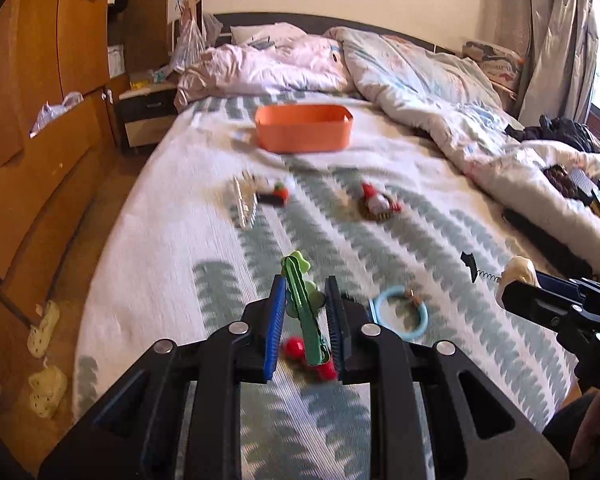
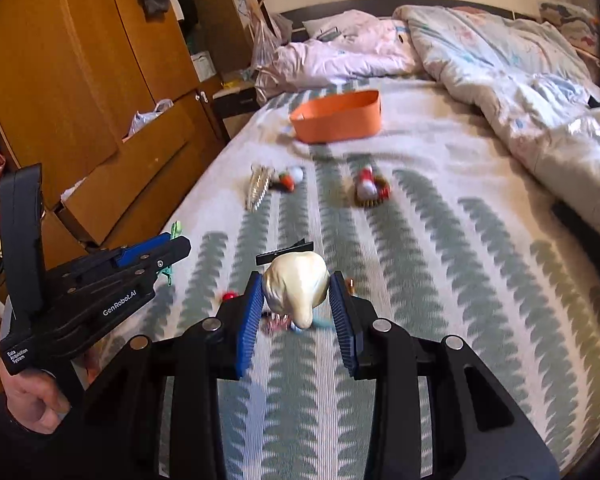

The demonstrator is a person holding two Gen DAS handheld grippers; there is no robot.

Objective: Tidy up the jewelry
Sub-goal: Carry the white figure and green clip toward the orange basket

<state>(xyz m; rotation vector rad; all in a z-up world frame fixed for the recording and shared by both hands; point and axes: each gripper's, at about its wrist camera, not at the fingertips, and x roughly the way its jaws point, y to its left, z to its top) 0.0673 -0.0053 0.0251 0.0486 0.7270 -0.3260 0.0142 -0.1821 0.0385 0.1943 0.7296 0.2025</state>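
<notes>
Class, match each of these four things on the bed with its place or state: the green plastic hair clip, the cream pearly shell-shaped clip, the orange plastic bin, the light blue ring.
Things:
1. green plastic hair clip
2. cream pearly shell-shaped clip
3. orange plastic bin
4. light blue ring

Places:
A. lying on the bedspread
B. between the right gripper pads
C. far end, near the duvet
D. clamped in the left gripper

Pairs: 1-D, 2-B, 3-C, 4-A
</notes>
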